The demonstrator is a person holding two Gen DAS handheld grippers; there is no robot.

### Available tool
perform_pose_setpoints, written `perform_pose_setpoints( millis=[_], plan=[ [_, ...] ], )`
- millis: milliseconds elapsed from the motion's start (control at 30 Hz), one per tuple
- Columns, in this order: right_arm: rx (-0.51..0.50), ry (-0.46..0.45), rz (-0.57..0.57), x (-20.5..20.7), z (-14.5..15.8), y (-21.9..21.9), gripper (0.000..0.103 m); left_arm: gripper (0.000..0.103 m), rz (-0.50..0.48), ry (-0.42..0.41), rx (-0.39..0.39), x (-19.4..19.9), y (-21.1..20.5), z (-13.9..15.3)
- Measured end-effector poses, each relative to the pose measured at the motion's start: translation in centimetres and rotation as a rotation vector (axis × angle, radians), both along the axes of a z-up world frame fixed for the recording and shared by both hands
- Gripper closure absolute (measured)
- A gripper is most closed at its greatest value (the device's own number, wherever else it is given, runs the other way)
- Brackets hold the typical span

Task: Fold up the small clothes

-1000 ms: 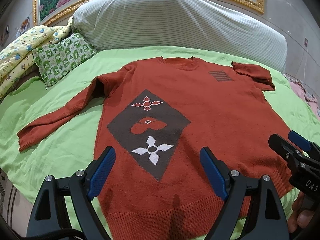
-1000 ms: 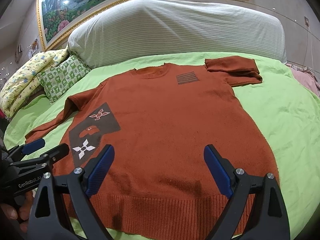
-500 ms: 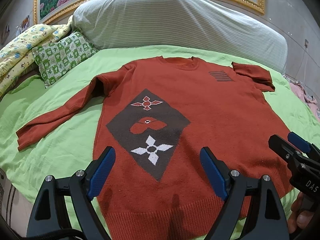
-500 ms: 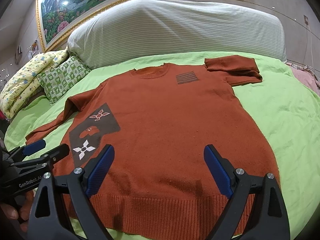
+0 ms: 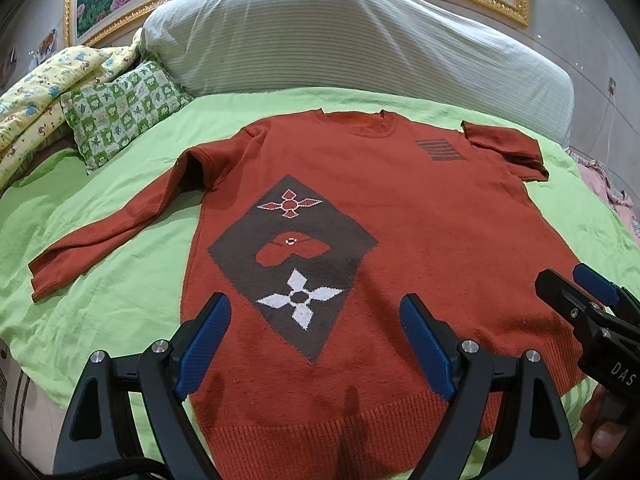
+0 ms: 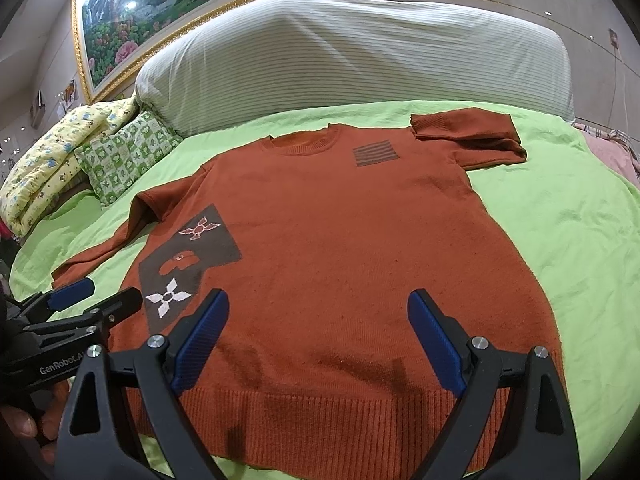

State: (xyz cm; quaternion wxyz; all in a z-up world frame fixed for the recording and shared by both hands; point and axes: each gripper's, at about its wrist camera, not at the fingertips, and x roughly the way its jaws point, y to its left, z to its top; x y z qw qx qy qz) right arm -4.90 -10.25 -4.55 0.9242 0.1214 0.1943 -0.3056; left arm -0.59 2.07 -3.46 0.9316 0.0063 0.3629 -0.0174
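A rust-red sweater (image 5: pixel 420 220) lies flat, front up, on the green bedsheet (image 5: pixel 100 320). It bears a dark diamond patch (image 5: pixel 292 256) with flower motifs. One long sleeve (image 5: pixel 120 232) stretches out to the left. The other sleeve (image 6: pixel 468 136) is folded up by the far right shoulder. My left gripper (image 5: pixel 314 320) hovers open over the lower left body, above the ribbed hem (image 5: pixel 340 432). My right gripper (image 6: pixel 318 312) hovers open over the lower right body (image 6: pixel 340 240). Nothing is between either pair of blue pads. Each gripper shows at the edge of the other's view: the right gripper (image 5: pixel 564 280) and the left gripper (image 6: pixel 108 296).
A large striped bolster (image 5: pixel 340 40) runs along the head of the bed. A green checked pillow (image 5: pixel 120 112) and a yellow printed quilt (image 5: pixel 36 92) lie at the far left. Pink cloth (image 5: pixel 612 192) sits at the right edge. The near bed edge (image 5: pixel 24 384) drops off at the lower left.
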Motion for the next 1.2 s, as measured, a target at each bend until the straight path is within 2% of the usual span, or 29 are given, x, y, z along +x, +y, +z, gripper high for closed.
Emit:
perform_pose_setpoints(
  millis=[333,533,733,933,1067,1200],
  plan=[
    [0.026,-0.005,0.018,0.2,0.2,-0.6,0.012,0.016,-0.004,0.026,-0.002,1.0,0.3,-0.3],
    [0.02,-0.025,0.017,0.3,3.0,-4.2,0.012,0.016,0.002,0.048,-0.016,3.9,1.2,0.3],
    [-0.013,-0.014,-0.016,1.2,7.2,-10.7,0.012,0.016,-0.001,0.073,-0.034,7.8,2.0,1.0],
    [-0.078,0.09,-0.063,4.1,9.8,-19.4,0.012,0.016,-0.012,0.113,-0.05,12.8,1.7,1.1],
    [-0.14,0.187,-0.058,8.2,10.0,-24.3,0.013,0.016,-0.027,0.138,-0.045,15.9,1.0,0.3],
    [-0.16,0.272,-0.001,12.7,9.3,-28.2,0.013,0.016,-0.032,0.17,-0.043,18.3,0.5,-0.8]
  ],
)
